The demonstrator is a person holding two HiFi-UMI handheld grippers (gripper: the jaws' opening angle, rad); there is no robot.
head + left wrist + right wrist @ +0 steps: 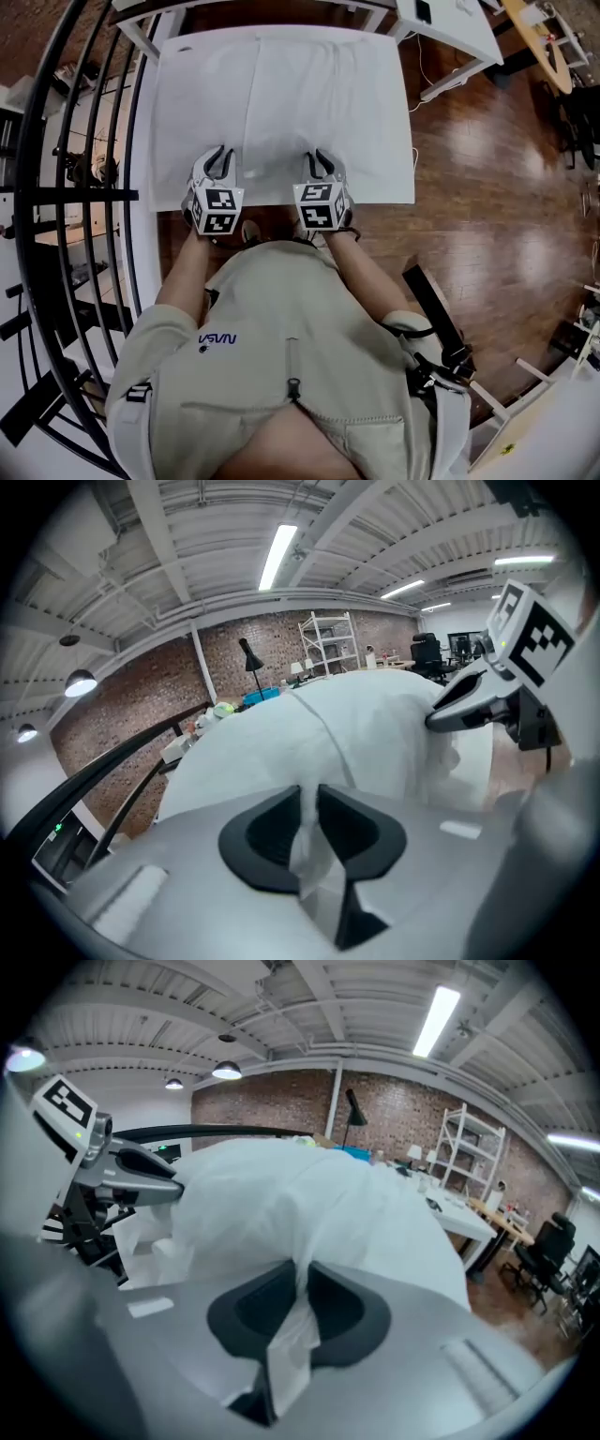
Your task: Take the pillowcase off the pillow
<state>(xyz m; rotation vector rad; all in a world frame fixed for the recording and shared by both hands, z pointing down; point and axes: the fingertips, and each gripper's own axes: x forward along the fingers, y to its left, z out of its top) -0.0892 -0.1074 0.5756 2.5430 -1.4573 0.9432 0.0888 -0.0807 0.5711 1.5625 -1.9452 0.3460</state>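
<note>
- My left gripper [221, 157] pinches the near hem of the pillowcase [281, 103], which lies flat ahead of me; I'd keep that bite firm.
- My right gripper [322, 159] pinches the same hem nearby; I'd pull both evenly.

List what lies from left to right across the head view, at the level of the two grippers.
Black railing → left gripper → right gripper → wooden floor. The white pillowcase spans both grippers, so it has no single place in the order.
</note>
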